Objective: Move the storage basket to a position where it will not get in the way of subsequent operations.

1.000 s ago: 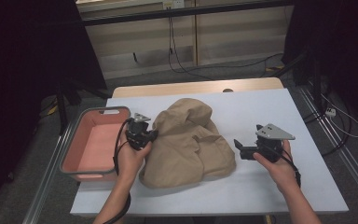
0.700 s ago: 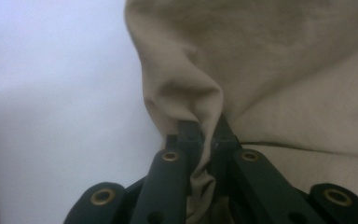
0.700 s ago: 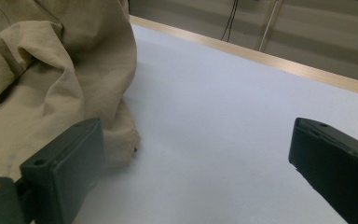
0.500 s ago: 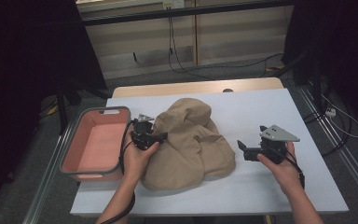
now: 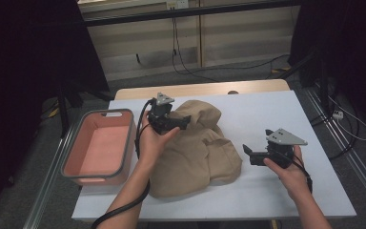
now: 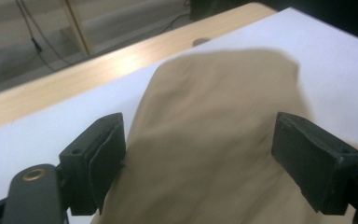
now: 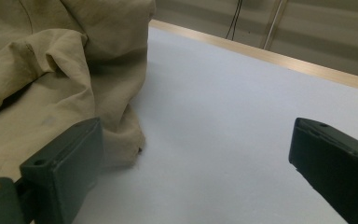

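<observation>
1. The left gripper [image 5: 183,125] hangs over the far left part of a crumpled tan cloth garment [image 5: 198,148], its jaws pointing toward the person's right across the fabric.
2. Its jaws have just been opening and now stand wide apart. In the left gripper view the tan garment [image 6: 214,140] rises between the two black pads [image 6: 103,161], and the left pad sits right at the fabric's edge; the pads do not press on it.
3. The right gripper [image 5: 247,153] is held low over the white tabletop [image 5: 276,114], just to the right of the garment's near right lobe, with its jaws aimed at the cloth.
4. In the right gripper view its jaws are spread wide with nothing between them but bare tabletop [image 7: 223,121]. The garment's folded edge [image 7: 74,79] lies ahead and to the left, just beyond the left pad [image 7: 70,163].
5. The garment lies heaped in the middle of the table, between the two grippers, its rounded far end reaching past the left gripper's tips.
6. A pink bin [image 5: 100,148] with a grey rim stands to the left of the left hand [image 5: 153,143], beside the garment and close to the table's left edge.
7. A strip of bare wood [image 5: 205,89] runs along the table's far side, beyond both grippers.
</observation>
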